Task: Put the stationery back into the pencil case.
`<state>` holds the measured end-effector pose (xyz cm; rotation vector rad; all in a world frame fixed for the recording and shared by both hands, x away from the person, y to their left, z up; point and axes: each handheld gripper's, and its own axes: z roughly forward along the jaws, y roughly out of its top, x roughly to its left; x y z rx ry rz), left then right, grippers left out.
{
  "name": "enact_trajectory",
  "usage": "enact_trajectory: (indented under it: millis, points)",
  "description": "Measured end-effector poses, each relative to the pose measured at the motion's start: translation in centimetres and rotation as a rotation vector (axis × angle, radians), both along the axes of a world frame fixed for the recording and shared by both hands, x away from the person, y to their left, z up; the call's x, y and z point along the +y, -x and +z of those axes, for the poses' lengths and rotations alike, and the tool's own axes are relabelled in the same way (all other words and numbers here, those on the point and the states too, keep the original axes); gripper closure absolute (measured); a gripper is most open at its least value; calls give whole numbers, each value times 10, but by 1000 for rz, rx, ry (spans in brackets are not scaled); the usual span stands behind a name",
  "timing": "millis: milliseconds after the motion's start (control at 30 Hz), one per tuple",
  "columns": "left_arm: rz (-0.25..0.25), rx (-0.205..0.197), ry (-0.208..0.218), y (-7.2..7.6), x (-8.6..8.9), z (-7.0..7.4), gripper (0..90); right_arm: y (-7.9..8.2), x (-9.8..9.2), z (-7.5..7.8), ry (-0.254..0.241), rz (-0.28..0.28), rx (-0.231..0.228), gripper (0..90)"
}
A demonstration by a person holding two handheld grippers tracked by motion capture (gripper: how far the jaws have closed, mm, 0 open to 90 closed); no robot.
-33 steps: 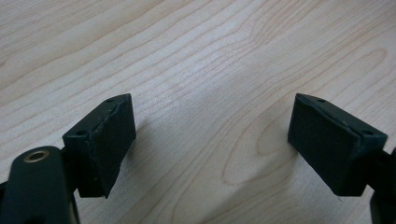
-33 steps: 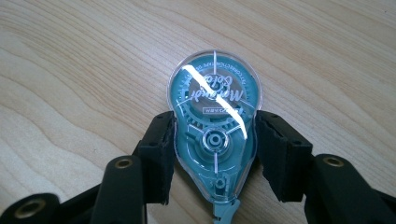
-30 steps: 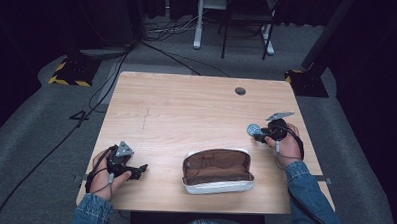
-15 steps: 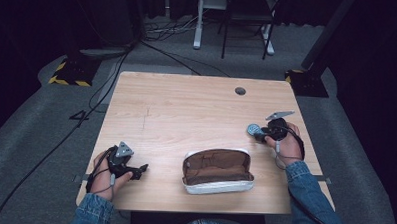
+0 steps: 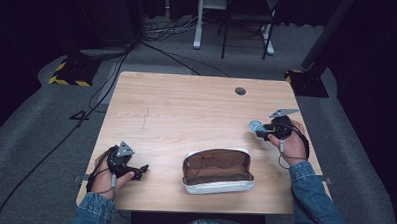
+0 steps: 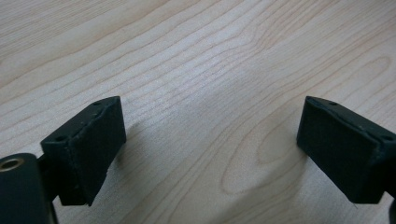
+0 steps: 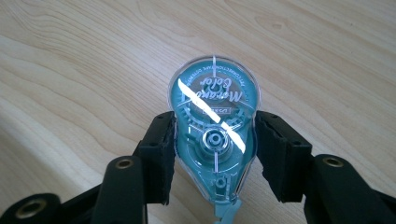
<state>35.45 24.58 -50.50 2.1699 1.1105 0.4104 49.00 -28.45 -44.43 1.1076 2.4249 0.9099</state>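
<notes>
Right hand-held gripper point(image 7: 215, 154) level, clamping tape dispenser point(image 7: 214, 140).

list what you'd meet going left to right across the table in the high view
left gripper, jaws open over bare wood → open brown pencil case near the front edge → teal correction tape → right gripper, shut on the tape, with the person's right hand behind it

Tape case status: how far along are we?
Done: the right gripper has its jaws clamped on the teal correction tape, which it holds just above the table. In hand: carrying it. Left, probably: putting it in the open, seemingly empty pouch. The left gripper, jaws just opened wider, holds nothing.
</notes>
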Motion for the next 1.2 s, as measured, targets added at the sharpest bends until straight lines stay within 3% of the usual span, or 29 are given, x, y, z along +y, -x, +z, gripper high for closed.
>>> enact_trajectory:
  millis: [267,833,1200]
  points:
    - [0,1,1,0,0,0,66,12,8,22,-6,37,-27,504]
    - [2,2,1,0,0,0,63,46,36,64,-35,144,-25,504]
    - [-2,4,0,-1,0,0,62,67,55,82,-52,219,-19,504]
